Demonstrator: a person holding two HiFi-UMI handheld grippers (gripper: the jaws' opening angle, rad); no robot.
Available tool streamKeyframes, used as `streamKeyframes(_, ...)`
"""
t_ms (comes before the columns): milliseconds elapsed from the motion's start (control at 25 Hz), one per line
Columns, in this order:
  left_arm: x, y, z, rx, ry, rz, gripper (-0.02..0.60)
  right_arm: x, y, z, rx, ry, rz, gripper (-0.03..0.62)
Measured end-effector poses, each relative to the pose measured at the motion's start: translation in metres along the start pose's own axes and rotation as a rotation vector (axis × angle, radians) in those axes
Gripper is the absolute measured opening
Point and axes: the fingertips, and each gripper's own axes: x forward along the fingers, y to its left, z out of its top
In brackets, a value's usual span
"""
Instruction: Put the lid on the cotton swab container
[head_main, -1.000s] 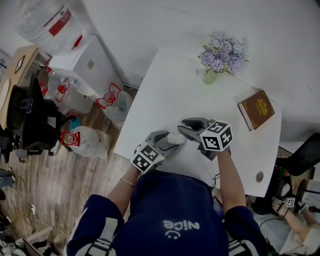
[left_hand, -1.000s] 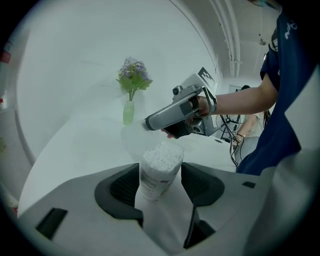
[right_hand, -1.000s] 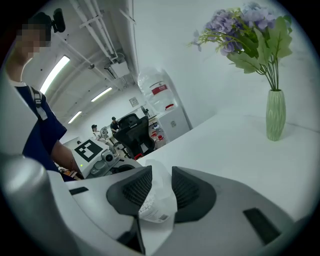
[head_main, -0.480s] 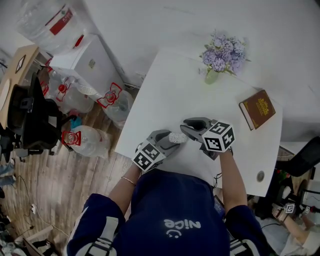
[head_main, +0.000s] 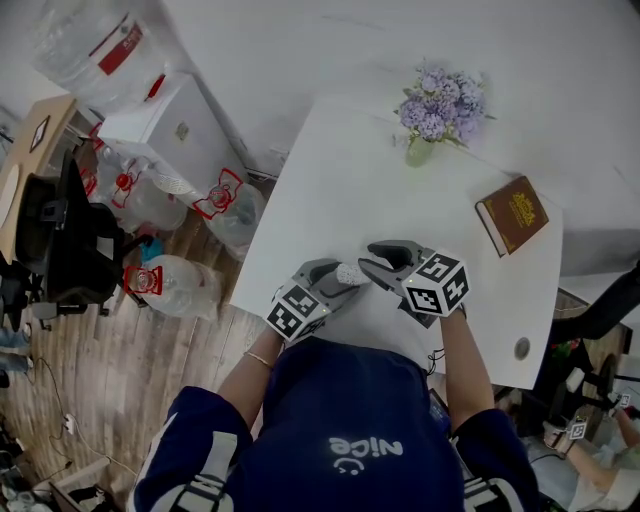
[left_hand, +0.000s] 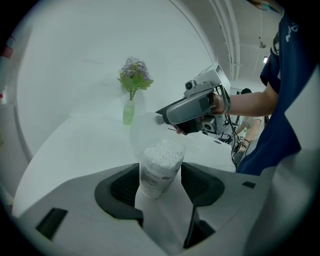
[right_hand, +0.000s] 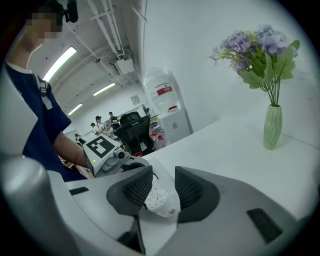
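White table (head_main: 330, 170) | left tongs (left_hand: 160, 187) clamped cotton swab container (left_hand: 161, 165), long axis leaning right | right tongs (right_hand: 159, 186) gripped clear lid (left_hand: 143, 134) just beyond its open top

My right gripper (head_main: 370, 260) now sits a touch nearer the cotton swab container (head_main: 350, 272), its jaws drawn narrower around the lid (right_hand: 159, 196).
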Motion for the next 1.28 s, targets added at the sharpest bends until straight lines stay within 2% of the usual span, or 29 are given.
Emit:
streamKeyframes(440, 0.003, -0.002, -0.003, 0.031, 0.015, 0.007, 0.278, -0.006, 0.013, -0.007, -0.067, -0.007, -0.093, 0.133)
streamKeyframes(640, 0.002, -0.001, -0.002, 0.037, 0.015, 0.017, 0.276, -0.008, 0.024, -0.015, -0.101, 0.019, -0.102, 0.137)
streamKeyframes(1000, 0.003, -0.001, -0.003, 0.039, 0.017, 0.022, 0.276, -0.007, 0.028, -0.022, -0.024, -0.02, -0.116, 0.135)
streamKeyframes(1280, 0.002, -0.002, -0.003, 0.043, 0.018, 0.027, 0.276, -0.007, 0.033, -0.026, 0.021, -0.065, -0.161, 0.134)
